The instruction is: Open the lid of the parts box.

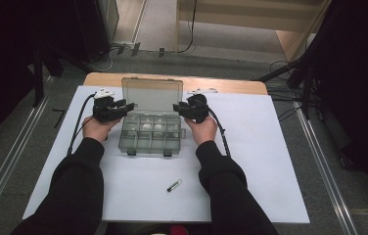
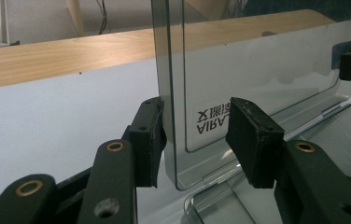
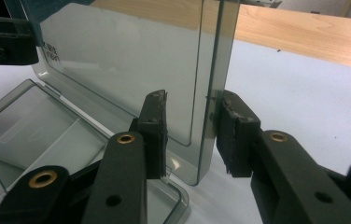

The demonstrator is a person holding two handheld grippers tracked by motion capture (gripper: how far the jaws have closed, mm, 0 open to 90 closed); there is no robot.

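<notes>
A: Item: organizer box [image 1: 150,136], mid-desk [image 1: 250,161]; lid [image 1: 153,96] upright.

B: Left claw [image 2: 197,135], right claw [image 3: 192,126]: spread, straddling lid's side edges, unclamped. Advice: pinch both evenly, swing together.

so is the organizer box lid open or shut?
Open. The lid stands upright behind the compartment tray, with the left gripper and right gripper straddling its side edges.
</notes>
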